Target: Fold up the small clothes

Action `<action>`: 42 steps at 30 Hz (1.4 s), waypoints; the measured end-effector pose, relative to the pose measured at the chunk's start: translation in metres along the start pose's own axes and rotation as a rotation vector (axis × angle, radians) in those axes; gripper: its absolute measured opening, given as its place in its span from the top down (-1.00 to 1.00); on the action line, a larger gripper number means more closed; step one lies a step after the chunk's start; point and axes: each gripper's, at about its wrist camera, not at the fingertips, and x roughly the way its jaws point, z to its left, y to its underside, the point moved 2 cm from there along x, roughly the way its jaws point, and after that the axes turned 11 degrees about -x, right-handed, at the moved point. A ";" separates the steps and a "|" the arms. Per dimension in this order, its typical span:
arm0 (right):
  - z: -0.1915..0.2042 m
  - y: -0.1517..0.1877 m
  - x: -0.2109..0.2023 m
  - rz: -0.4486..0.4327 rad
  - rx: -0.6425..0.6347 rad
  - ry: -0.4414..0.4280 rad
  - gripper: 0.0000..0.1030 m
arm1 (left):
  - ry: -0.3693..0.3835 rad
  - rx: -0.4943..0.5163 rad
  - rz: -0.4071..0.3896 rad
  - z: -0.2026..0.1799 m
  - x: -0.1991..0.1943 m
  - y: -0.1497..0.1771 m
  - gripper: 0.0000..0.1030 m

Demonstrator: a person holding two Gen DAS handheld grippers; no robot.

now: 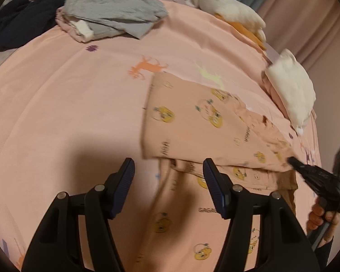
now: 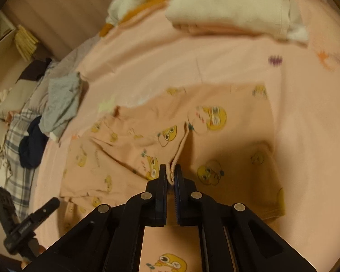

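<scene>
A pink garment [image 1: 192,124] printed with yellow cartoon faces lies partly folded on the pink bedsheet [image 1: 68,102], with its upper layer turned over the lower one. My left gripper [image 1: 168,165] hangs open just in front of the fold's near edge, with nothing between its pads. My right gripper [image 2: 171,170] is shut on a doubled hem of the pink garment [image 2: 124,149] and lifts it a little off the layer beneath. In the left wrist view, the right gripper [image 1: 293,160] meets the garment's right corner, with a hand [image 1: 321,215] on its handle.
At the bed's far side lie a grey clothes pile [image 1: 115,9], a dark navy garment [image 1: 22,22] and a white and orange plush toy [image 1: 226,6]. A folded white stack [image 1: 292,86] sits near the right edge. A plaid cloth [image 2: 18,136] lies beyond the sheet.
</scene>
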 end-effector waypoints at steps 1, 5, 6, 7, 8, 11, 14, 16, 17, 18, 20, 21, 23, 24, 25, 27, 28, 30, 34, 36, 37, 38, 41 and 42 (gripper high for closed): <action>0.000 -0.003 -0.010 -0.031 0.001 -0.003 0.87 | 0.002 -0.008 -0.006 0.003 -0.002 -0.002 -0.21; -0.010 -0.006 -0.046 -0.135 -0.020 0.043 0.87 | 0.004 -0.028 -0.017 0.012 -0.008 -0.007 -0.21; -0.014 -0.005 -0.048 -0.135 -0.023 0.065 0.87 | 0.005 -0.029 -0.017 0.012 -0.008 -0.008 -0.21; -0.021 -0.002 -0.048 -0.128 -0.023 0.082 0.87 | 0.005 -0.028 -0.016 0.013 -0.008 -0.008 -0.21; -0.028 0.002 -0.045 -0.108 -0.016 0.085 0.87 | 0.005 -0.026 -0.013 0.012 -0.006 -0.008 -0.21; -0.047 0.014 -0.027 -0.032 0.003 0.132 0.87 | 0.001 -0.006 0.004 0.004 0.002 -0.008 -0.21; -0.065 0.022 -0.017 0.036 0.055 0.148 0.80 | 0.004 0.039 0.019 -0.011 0.011 -0.009 -0.20; -0.068 0.020 -0.029 -0.014 0.058 0.155 0.80 | 0.001 0.078 0.017 -0.021 0.015 -0.010 -0.18; -0.069 0.017 -0.036 -0.047 0.053 0.152 0.80 | 0.002 0.106 0.013 -0.028 0.017 -0.011 -0.17; -0.067 0.013 -0.043 -0.083 0.037 0.146 0.80 | 0.003 0.128 0.010 -0.034 0.019 -0.011 -0.16; -0.063 0.006 -0.048 -0.125 -0.003 0.107 0.80 | 0.008 0.163 0.005 -0.044 0.024 -0.012 0.05; -0.060 0.004 -0.047 -0.126 -0.017 0.087 0.80 | 0.009 0.186 0.007 -0.049 0.028 -0.011 0.13; -0.054 0.001 -0.037 -0.102 -0.043 0.060 0.80 | 0.005 0.223 0.015 -0.057 0.037 -0.009 0.36; -0.053 0.000 -0.028 -0.081 -0.047 0.059 0.80 | -0.002 0.240 0.027 -0.061 0.044 -0.007 0.38; -0.053 0.000 -0.019 -0.058 -0.043 0.064 0.80 | -0.007 0.247 0.035 -0.062 0.049 -0.006 0.38; -0.058 0.002 0.000 0.000 -0.021 0.082 0.80 | -0.029 0.261 0.051 -0.062 0.059 -0.003 0.38; -0.061 0.005 0.007 0.024 -0.011 0.103 0.80 | -0.044 0.261 0.064 -0.060 0.065 -0.001 0.38; -0.070 0.010 0.014 0.055 0.005 0.124 0.80 | -0.050 0.261 0.079 -0.057 0.071 0.000 0.38; -0.074 0.014 -0.002 0.027 0.039 0.077 0.80 | -0.022 0.240 0.087 -0.053 0.062 -0.004 0.33; -0.073 0.018 -0.018 0.005 0.038 0.060 0.73 | 0.000 0.219 0.084 -0.048 0.050 -0.006 0.24; -0.073 0.019 -0.024 0.001 0.038 0.052 0.57 | 0.008 0.213 0.079 -0.046 0.044 -0.004 0.13; -0.075 0.023 -0.034 -0.001 0.041 0.039 0.34 | 0.017 0.206 0.071 -0.041 0.036 -0.003 0.00; -0.078 0.037 -0.051 -0.002 0.055 0.001 0.16 | 0.030 0.184 0.055 -0.024 0.014 0.004 -0.23; -0.079 0.041 -0.056 -0.001 0.058 -0.005 0.16 | 0.035 0.174 0.057 -0.018 0.010 0.007 -0.23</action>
